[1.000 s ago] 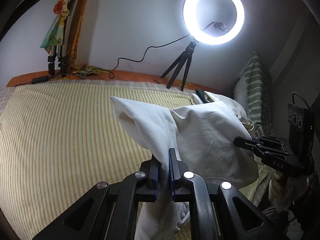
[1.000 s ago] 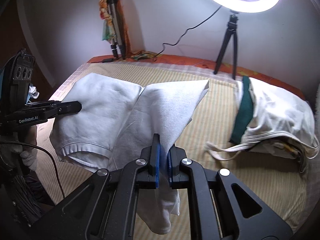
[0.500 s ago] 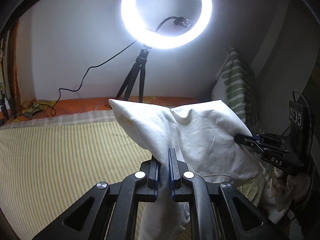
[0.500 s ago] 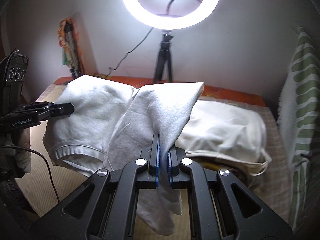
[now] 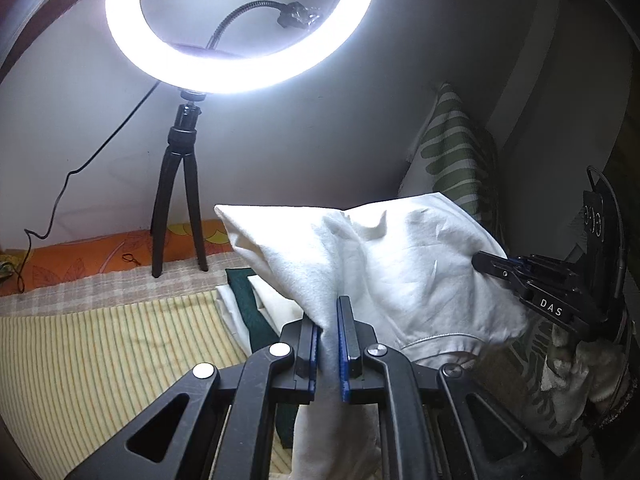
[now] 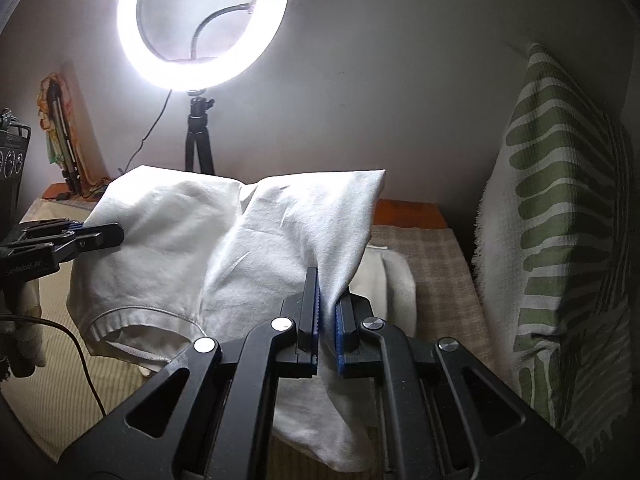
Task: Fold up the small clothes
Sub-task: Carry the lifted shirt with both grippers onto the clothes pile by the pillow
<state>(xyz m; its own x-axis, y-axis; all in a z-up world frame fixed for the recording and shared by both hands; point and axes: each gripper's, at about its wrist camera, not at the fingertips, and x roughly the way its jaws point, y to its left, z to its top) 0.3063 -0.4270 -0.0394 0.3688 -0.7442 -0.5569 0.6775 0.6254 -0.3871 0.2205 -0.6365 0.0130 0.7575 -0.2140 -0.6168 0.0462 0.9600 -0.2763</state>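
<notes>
A white garment [image 5: 392,264] hangs in the air between my two grippers, folded over on itself, above the striped bed. My left gripper [image 5: 328,320] is shut on one side of it. My right gripper [image 6: 327,292] is shut on the other side of the same white garment [image 6: 224,248]. Each gripper shows in the other's view: the right gripper [image 5: 496,266] at the cloth's right edge, the left gripper [image 6: 100,236] at its left edge. A hemmed opening [image 6: 140,320] hangs at the lower left.
A lit ring light on a black tripod [image 5: 180,184] stands at the back of the bed. A pile of white and dark green clothes [image 5: 248,312] lies on the yellow striped sheet [image 5: 100,352]. A green-patterned pillow [image 6: 560,220] leans at the right.
Both grippers have carried the garment to the right and toward the back of the bed. The ring light and the pillow now loom closer. The grips have not changed.
</notes>
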